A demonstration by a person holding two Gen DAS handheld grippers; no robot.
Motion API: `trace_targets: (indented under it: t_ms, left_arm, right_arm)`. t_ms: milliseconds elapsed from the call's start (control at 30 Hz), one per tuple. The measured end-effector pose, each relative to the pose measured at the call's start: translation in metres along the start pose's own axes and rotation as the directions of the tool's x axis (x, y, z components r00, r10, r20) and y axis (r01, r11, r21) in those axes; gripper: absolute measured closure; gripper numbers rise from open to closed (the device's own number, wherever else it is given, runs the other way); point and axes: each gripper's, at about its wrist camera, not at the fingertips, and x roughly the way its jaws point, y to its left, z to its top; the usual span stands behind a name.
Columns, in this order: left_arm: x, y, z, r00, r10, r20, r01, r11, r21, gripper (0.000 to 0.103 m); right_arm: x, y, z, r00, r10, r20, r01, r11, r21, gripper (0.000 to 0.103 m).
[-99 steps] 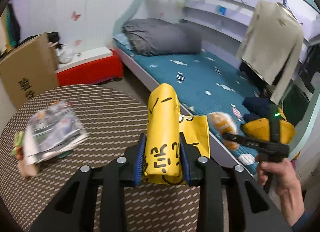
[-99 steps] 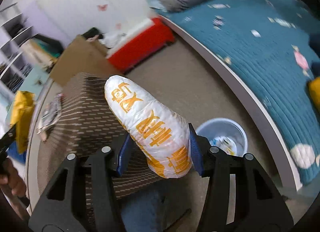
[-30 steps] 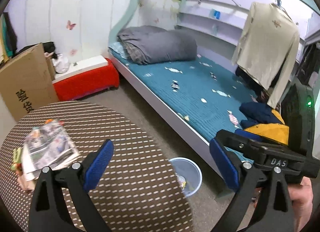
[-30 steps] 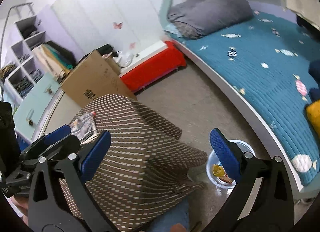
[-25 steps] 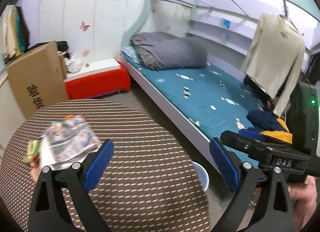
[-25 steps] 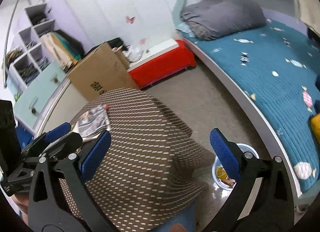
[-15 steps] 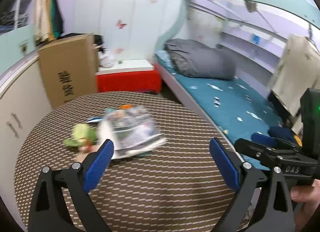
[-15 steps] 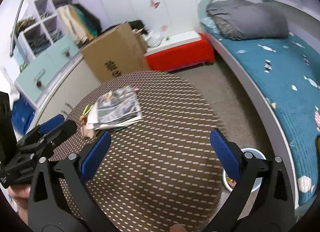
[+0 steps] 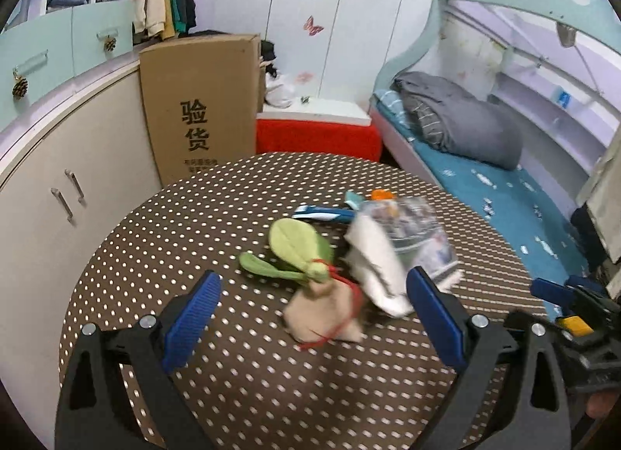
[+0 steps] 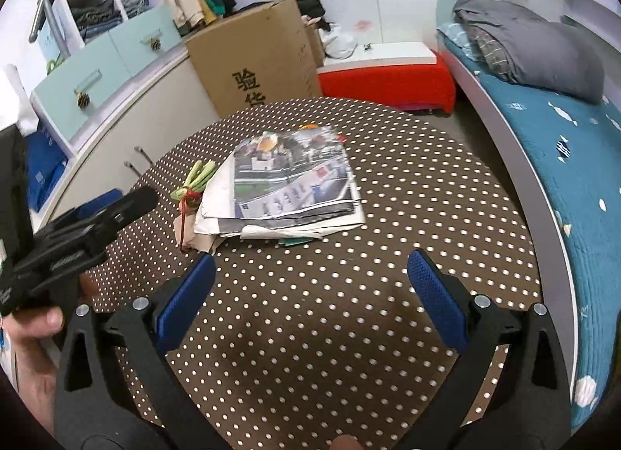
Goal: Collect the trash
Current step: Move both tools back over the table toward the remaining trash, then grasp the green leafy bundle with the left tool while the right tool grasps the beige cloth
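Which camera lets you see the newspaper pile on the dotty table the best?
The right wrist view. There the newspaper pile lies sharp and whole on the table, with its printed top page facing the camera. In the left wrist view the same pile is blurred and seen edge-on, partly behind the right finger pad.

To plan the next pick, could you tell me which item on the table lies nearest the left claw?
The beige pouch with green leaves, directly ahead of the left claw; the newspaper lies farther right.

Round counter (image 10: 407,186), brown dotted cloth. Mid-frame: folded newspaper stack (image 10: 291,186); at its left edge, touching, a beige pouch with green leaves (image 9: 310,295). Blue-white item (image 9: 322,212) just behind.
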Motion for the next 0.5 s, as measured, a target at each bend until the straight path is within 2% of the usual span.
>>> trace_targets:
  t_ms: [167,233,300,333,367,467,500]
  left_arm:
    - [0.034,0.007,0.005,0.998,0.008,-0.059,-0.008,1.0,-0.004,0.009]
    - [0.048,0.011,0.005,0.996,-0.004,-0.084,0.003,1.0,-0.018,0.013]
    - [0.058,0.014,0.006,0.993,-0.033,-0.114,0.029,0.999,-0.036,0.045]
    - [0.063,0.018,0.006,0.989,-0.055,-0.134,0.048,0.997,-0.057,0.053]
    - [0.066,0.022,0.005,0.987,-0.073,-0.14,0.063,0.995,-0.074,0.067]
    - [0.061,0.029,0.004,0.988,-0.092,-0.126,0.082,0.993,-0.082,0.082]
    - [0.058,0.032,0.003,0.989,-0.091,-0.121,0.081,0.993,-0.08,0.083]
  right_arm:
    - [0.012,0.011,-0.002,1.0,0.005,-0.027,-0.005,1.0,-0.03,0.006]
    - [0.017,0.016,-0.004,0.999,0.009,-0.04,-0.01,0.999,-0.038,0.006]
    - [0.022,0.022,-0.007,0.999,0.012,-0.052,-0.014,0.999,-0.045,0.006]
    - [0.024,0.025,-0.008,0.998,0.014,-0.059,-0.017,0.999,-0.048,0.006]
    - [0.027,0.029,-0.009,0.998,0.016,-0.066,-0.02,0.999,-0.05,0.006]
    - [0.038,0.047,-0.012,0.995,0.048,-0.093,-0.054,0.996,-0.067,0.006]
    - [0.044,0.056,-0.013,0.993,0.065,-0.098,-0.072,0.995,-0.075,0.006]
